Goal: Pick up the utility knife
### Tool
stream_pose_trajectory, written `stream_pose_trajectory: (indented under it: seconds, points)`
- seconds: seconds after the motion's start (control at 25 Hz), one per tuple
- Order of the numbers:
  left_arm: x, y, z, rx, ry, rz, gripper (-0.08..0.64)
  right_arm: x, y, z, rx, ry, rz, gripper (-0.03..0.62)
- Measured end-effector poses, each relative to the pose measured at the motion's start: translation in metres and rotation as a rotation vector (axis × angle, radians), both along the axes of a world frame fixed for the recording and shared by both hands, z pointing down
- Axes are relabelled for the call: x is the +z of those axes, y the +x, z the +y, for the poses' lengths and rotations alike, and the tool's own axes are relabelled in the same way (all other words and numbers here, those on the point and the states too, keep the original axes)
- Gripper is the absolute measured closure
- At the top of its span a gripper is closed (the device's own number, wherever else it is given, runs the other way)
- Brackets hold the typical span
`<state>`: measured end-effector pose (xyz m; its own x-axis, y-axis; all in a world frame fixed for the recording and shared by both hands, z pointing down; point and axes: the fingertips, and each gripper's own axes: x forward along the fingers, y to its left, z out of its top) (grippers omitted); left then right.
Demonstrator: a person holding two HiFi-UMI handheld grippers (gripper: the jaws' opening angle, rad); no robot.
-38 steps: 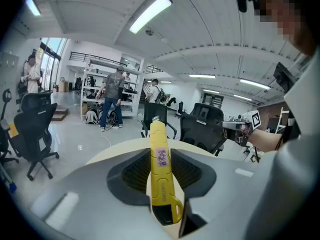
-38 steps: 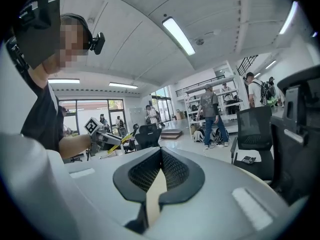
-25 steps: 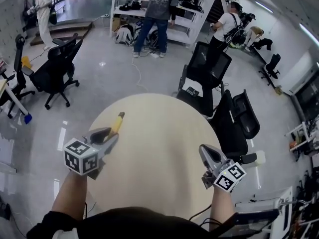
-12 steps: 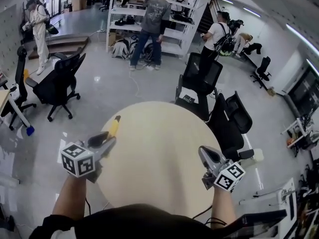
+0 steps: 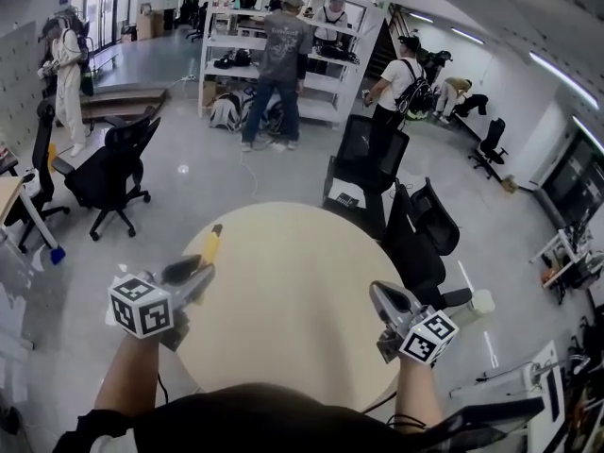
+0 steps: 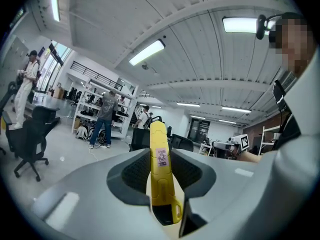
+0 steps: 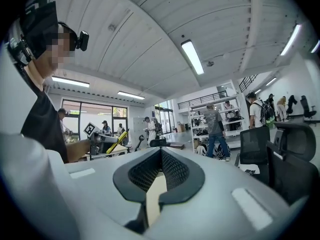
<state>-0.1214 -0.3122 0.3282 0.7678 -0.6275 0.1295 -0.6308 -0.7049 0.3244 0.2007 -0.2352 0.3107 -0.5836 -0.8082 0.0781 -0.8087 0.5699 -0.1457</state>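
Observation:
My left gripper [image 5: 193, 274] is shut on the yellow utility knife [image 5: 211, 243] and holds it in the air over the left edge of the round beige table [image 5: 293, 281]. In the left gripper view the knife [image 6: 160, 169] stands clamped between the dark pads [image 6: 134, 173], its front end sticking out well past the jaws. My right gripper [image 5: 379, 293] hovers over the table's right edge. Its jaws look shut with nothing between them [image 7: 159, 171]. The right gripper view also shows the knife [image 7: 119, 141] at the far left, angled upward.
Black office chairs [image 5: 377, 182] stand close behind the table, and another chair [image 5: 104, 173] stands at the left. Several people stand by a white shelving unit [image 5: 311, 59] at the back. A desk corner [image 5: 8, 192] juts in at the far left.
Both grippers have risen and drawn back toward the body, the left one still holding the knife. The table now looks lower and farther away.

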Motion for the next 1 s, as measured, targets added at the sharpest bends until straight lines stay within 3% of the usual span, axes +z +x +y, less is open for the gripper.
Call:
stream_pose_trajectory:
  seconds: [0.4,0.6,0.8,1.0]
  points:
    - [-0.019,0.095,0.090,-0.046,0.001,0.114,0.436,-0.003,0.089,0.067,-0.092,0.010,0.014,0.577]
    - [-0.016,0.134,0.122,-0.049,-0.011,0.113,0.436,0.014,0.120,0.093,-0.119,0.000,-0.002,0.577]
    - [-0.014,0.150,0.134,-0.053,-0.034,0.115,0.436,0.024,0.132,0.097,-0.120,-0.011,-0.014,0.577]
    - [-0.021,0.145,0.128,-0.010,-0.006,0.126,0.436,0.017,0.122,0.096,-0.086,0.006,-0.009,0.577]
